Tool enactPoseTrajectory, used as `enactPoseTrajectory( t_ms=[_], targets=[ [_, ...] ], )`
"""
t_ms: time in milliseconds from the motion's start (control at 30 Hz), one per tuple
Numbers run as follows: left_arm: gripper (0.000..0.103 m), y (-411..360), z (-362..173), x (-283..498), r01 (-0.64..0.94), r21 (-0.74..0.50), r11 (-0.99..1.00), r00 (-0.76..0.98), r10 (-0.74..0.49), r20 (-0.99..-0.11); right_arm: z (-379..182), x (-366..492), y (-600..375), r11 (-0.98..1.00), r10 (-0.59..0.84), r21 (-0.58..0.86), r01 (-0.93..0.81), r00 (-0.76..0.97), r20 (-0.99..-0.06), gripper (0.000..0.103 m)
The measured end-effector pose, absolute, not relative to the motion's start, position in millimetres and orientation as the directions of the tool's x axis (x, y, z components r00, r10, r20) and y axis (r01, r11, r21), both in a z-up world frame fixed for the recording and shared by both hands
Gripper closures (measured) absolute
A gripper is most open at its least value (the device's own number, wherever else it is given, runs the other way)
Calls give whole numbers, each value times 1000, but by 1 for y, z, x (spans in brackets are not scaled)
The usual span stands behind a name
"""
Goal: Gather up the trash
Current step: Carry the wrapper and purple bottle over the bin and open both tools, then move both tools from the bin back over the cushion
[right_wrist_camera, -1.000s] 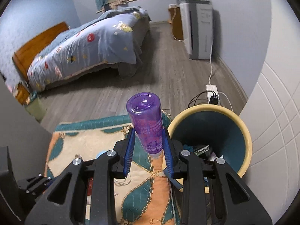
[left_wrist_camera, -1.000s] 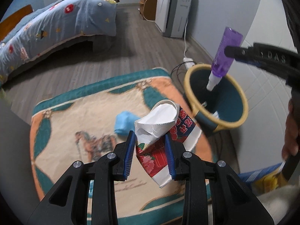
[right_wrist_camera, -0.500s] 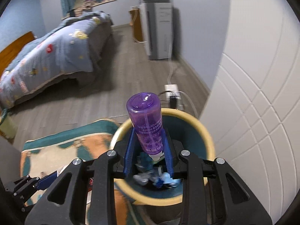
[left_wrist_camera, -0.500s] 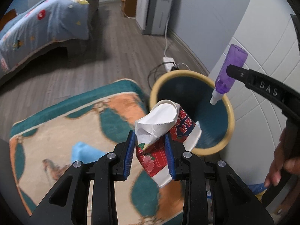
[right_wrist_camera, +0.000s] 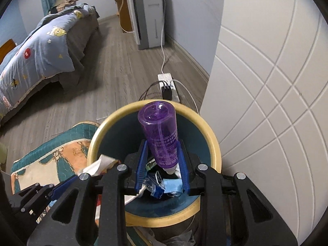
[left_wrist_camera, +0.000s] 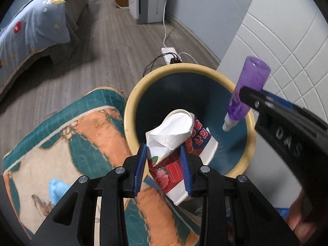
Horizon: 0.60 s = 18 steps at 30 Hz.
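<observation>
My left gripper (left_wrist_camera: 163, 166) is shut on a crushed red-and-white paper cup (left_wrist_camera: 176, 141), held over the near rim of a round trash bin (left_wrist_camera: 190, 68) with a yellow rim and dark teal inside. My right gripper (right_wrist_camera: 162, 166) is shut on a purple plastic bottle (right_wrist_camera: 162, 135), cap end down, above the bin's (right_wrist_camera: 213, 141) opening. In the left wrist view the bottle (left_wrist_camera: 246, 94) hangs over the bin's right side. Crumpled blue and white trash (right_wrist_camera: 164, 186) lies at the bin's bottom. The left gripper's cup (right_wrist_camera: 100, 164) shows at the bin's left rim.
A patterned teal-and-orange rug (left_wrist_camera: 67, 143) lies left of the bin, with a blue scrap (left_wrist_camera: 56, 188) on it. A white power strip (right_wrist_camera: 167, 84) with cables sits behind the bin. A white panelled wall (right_wrist_camera: 266, 102) stands right. A bed (right_wrist_camera: 41, 47) is far left.
Both grippers have travelled toward the bin and sunk lower. The cup now hangs over the bin's rim and the bottle over its opening. Both grips are unchanged.
</observation>
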<state>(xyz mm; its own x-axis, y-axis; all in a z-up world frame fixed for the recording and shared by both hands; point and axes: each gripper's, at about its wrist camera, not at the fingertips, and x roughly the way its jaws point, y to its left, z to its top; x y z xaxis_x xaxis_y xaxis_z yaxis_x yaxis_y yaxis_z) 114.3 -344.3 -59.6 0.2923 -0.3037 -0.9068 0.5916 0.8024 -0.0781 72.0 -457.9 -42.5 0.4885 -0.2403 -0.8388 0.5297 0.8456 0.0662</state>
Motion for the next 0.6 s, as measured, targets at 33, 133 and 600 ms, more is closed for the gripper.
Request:
enactPoseTrajectory(
  t_ms=[33,133,600],
  targets=[
    [70,-346,-60,116,592,-78,802,294,-305,-906,-44,73,-459,843,-241,65,534,483,-842,74],
    [59,-347,-57,122,579,-94,810,308,-324,-894,-52,73,-464,834,-227,73,547,461,-858,74],
    [30,-313,-64,133,526,-67,848,356,-291,-888,-36,73,-460,836,-273,57,545,506,-818,67]
  ],
)
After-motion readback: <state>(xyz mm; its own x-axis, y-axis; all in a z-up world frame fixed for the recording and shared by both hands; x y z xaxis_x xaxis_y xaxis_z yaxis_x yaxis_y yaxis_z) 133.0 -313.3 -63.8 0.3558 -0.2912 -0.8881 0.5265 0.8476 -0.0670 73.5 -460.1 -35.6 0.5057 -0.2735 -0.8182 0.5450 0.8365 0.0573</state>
